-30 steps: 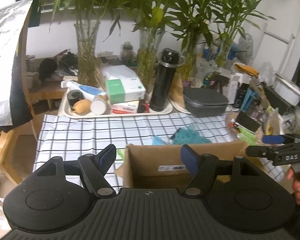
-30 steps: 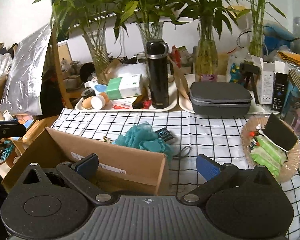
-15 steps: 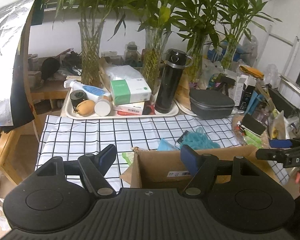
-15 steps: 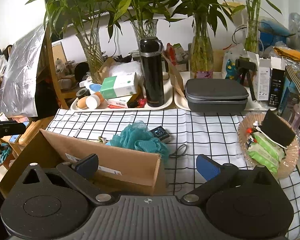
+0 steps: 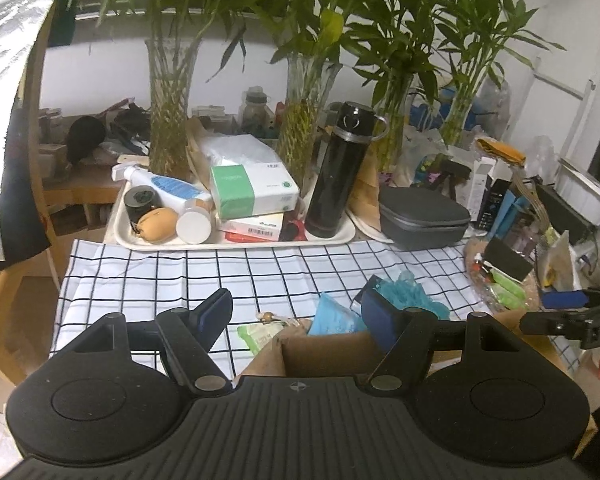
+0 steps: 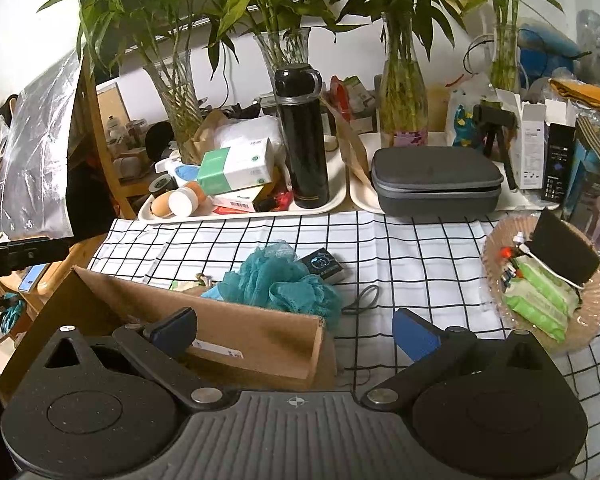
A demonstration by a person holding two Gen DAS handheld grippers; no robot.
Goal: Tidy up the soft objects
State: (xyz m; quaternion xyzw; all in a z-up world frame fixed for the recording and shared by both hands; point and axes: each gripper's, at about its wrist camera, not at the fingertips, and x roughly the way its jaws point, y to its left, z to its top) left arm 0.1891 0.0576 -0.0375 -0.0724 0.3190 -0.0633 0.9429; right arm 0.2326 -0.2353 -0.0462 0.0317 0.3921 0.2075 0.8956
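Since a second ago you are bringing the left gripper forward and down, so more of the checked cloth is showing past the cardboard box. Its jaws are standing wide with nothing between them. Your teal bath pouf is lying just beyond the box's far wall, ahead and slightly right of that claw. Your right gripper, also wide and empty, is hanging nearer the pouf.

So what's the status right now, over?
Both hand-held grippers open, empty: left, right. Teal mesh bath sponge on checked cloth, touching brown cardboard box, not inside. Small dark packet beside sponge; nothing blocking.
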